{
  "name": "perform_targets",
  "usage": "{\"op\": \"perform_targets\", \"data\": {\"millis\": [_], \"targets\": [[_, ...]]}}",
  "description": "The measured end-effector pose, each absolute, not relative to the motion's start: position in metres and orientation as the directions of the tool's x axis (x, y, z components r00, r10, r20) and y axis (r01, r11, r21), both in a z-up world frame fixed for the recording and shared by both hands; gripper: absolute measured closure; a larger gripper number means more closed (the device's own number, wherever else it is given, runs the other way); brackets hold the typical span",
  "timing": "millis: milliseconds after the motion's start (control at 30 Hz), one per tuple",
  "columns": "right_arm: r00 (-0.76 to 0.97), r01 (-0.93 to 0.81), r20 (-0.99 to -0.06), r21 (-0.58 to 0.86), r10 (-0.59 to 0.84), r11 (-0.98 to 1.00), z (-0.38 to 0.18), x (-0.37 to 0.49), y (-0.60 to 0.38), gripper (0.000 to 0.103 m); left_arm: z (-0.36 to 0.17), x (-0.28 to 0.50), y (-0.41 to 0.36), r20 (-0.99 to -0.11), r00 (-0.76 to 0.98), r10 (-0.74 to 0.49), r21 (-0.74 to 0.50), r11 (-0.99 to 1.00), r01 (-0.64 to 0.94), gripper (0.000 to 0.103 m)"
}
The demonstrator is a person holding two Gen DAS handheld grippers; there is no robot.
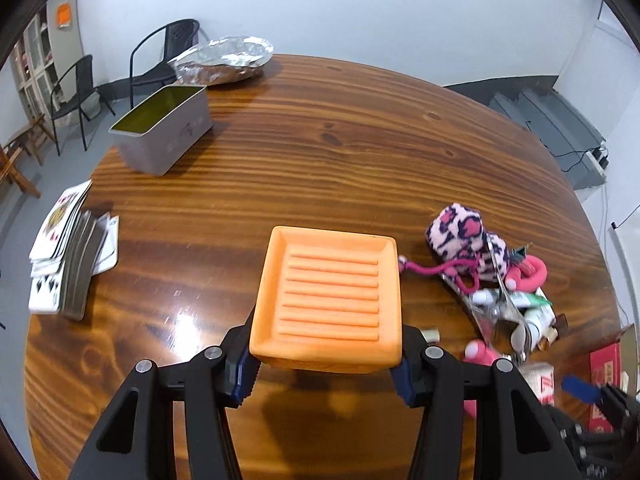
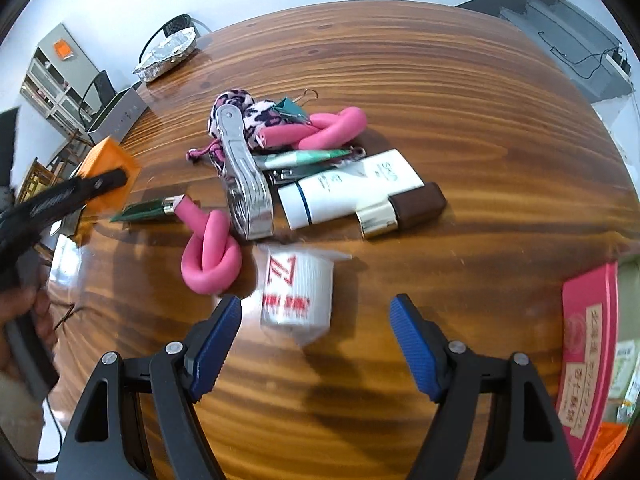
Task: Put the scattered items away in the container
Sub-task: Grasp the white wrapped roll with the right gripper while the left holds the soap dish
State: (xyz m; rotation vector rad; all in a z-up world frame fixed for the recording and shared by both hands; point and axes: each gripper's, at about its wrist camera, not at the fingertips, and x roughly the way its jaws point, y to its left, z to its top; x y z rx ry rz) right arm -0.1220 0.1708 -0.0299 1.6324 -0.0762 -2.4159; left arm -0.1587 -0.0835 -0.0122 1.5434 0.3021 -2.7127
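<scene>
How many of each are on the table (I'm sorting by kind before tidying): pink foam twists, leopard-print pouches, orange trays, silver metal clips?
Pink foam twists: 2
Leopard-print pouch: 1
Orange tray: 1
Silver metal clip: 1
Total: 5

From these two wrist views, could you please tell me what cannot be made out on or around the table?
- Grey container, left wrist view: its near wall hides the bottom.
- White cup, right wrist view: motion blur makes the red print unreadable.
- Pink box, right wrist view: cut off by the picture's edge.
- Foil-covered dish, left wrist view: foil hides its contents.
- Orange tray, left wrist view: its underside is hidden.
</scene>
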Motion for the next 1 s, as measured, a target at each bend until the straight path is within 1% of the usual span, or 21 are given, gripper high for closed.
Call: {"op": "perform_targets", "data": {"millis": [33, 67, 100, 133, 233, 267, 667, 1000], "targets": [[-0.358, 0.164, -0.911, 0.158, -0.208, -0.974, -0.032, -0.126, 0.166, 0.03, -0.012, -0.154, -0.084, -0.854, -0.513, 0.091, -0.166, -0.981, 0.103, 0.048], [-0.353, 0.173, -0.912, 0.154, -0.207, -0.973, -0.034, -0.129, 0.164, 0.038, -0.011, -0.15, -0.085, -0.855, -0.511, 0.092, -0.168, -0.98, 0.105, 0.048], [-0.346, 0.181, -0.914, 0.154, -0.21, -0.971, -0.036, -0.127, 0.165, 0.043, -0.011, -0.147, -0.085, -0.856, -0.509, 0.092, -0.168, -0.98, 0.105, 0.048], [-0.338, 0.19, -0.917, 0.155, -0.212, -0.97, -0.038, -0.126, 0.165, 0.046, -0.01, -0.143, -0.084, -0.858, -0.506, 0.093, -0.168, -0.98, 0.105, 0.048], [-0.316, 0.199, -0.925, 0.155, -0.213, -0.968, -0.046, -0.124, 0.161, 0.061, -0.007, -0.132, -0.082, -0.859, -0.503, 0.098, -0.172, -0.98, 0.103, 0.048], [-0.321, 0.207, -0.923, 0.149, -0.211, -0.967, -0.045, -0.121, 0.161, 0.063, -0.005, -0.128, -0.081, -0.858, -0.505, 0.097, -0.171, -0.98, 0.104, 0.048], [-0.397, 0.21, -0.88, 0.191, -0.262, -0.959, -0.005, -0.077, 0.183, 0.063, 0.025, -0.084, -0.052, -0.837, -0.536, 0.113, -0.183, -0.98, 0.078, 0.048], [-0.468, 0.151, -0.844, 0.216, -0.262, -0.965, 0.032, -0.03, 0.24, 0.063, 0.047, -0.051, -0.003, -0.817, -0.557, 0.149, -0.188, -0.982, 0.012, 0.048]]}}
